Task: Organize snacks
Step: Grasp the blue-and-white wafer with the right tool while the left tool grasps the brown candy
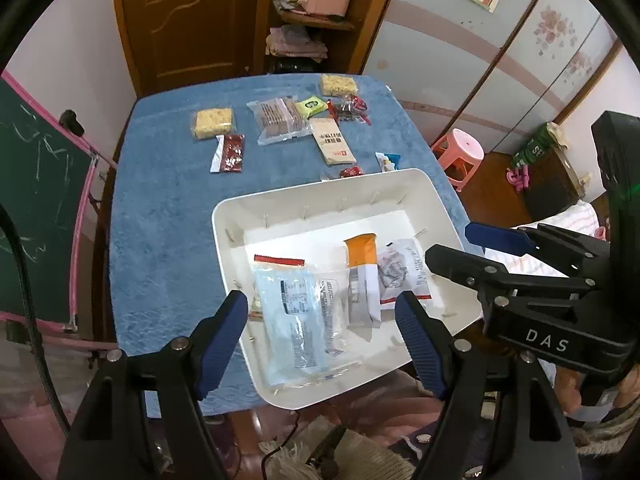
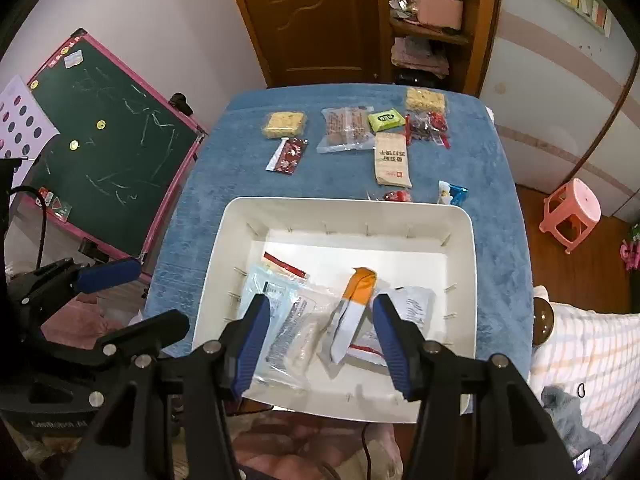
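A white bin (image 1: 240, 216) (image 2: 224, 240) sits at the near edge of the blue-covered table (image 1: 160, 208) (image 2: 492, 184). Inside lie a light-blue packet (image 1: 290, 316) (image 2: 276, 300), an orange-and-white bar (image 1: 362, 276) (image 2: 354, 300) and a white wrapper (image 1: 402, 270) (image 2: 416, 302). Loose snacks lie beyond it: two yellow noodle cakes (image 1: 213, 122) (image 2: 425, 101), a brown biscuit pack (image 1: 278, 118) (image 2: 345, 128), a red sachet (image 1: 229, 154) (image 2: 289, 155), a tan packet (image 1: 333, 141) (image 2: 392, 159). My left gripper (image 1: 324, 336) is open and empty above the bin's near side. My right gripper (image 2: 322, 342) is open and empty too.
A green candy (image 1: 311, 106) (image 2: 385, 119), red wrapped sweets (image 1: 352, 110) (image 2: 428, 126) and a blue-white candy (image 1: 387, 160) (image 2: 452, 193) lie on the table. A chalkboard (image 2: 108, 148) stands left, a pink stool (image 2: 570, 212) right, a wooden door (image 1: 188, 20) behind.
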`<action>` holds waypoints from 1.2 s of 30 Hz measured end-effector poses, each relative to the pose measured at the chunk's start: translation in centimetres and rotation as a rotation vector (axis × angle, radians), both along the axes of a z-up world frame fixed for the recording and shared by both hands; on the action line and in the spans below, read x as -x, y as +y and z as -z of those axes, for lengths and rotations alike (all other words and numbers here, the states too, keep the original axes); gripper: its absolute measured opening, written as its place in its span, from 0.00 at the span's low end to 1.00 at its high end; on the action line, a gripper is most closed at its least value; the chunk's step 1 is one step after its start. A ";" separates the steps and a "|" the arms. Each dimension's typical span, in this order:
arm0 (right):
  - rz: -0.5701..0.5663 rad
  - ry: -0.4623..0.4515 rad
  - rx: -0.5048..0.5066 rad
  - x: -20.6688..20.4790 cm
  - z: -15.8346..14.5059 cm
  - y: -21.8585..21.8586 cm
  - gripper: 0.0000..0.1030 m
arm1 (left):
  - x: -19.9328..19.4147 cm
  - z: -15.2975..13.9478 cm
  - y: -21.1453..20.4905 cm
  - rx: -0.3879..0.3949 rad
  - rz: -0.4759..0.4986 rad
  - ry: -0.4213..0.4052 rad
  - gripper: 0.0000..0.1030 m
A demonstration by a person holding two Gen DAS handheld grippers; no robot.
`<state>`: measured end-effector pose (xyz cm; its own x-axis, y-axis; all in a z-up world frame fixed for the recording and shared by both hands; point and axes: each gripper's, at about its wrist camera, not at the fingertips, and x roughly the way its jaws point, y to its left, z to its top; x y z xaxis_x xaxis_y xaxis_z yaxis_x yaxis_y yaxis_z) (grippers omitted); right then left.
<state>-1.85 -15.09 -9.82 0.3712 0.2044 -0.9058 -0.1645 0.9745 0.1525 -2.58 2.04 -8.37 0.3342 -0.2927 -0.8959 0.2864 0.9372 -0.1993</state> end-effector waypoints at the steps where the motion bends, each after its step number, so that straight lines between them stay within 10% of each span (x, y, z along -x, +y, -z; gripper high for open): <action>1: -0.002 -0.005 0.000 0.1 -0.1 0.2 0.53 | 0.1 -0.2 0.2 -0.003 0.000 -0.007 0.73; 36: 0.026 0.034 0.004 -3.9 2.2 -1.8 0.53 | -6.7 1.9 -2.4 -0.090 -0.015 0.037 0.73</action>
<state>2.08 -16.93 -11.97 0.3454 0.1912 -0.9188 -0.1341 0.9790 0.1533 4.12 -0.35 -10.24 0.3039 -0.2051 -0.9304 0.2658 0.9560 -0.1239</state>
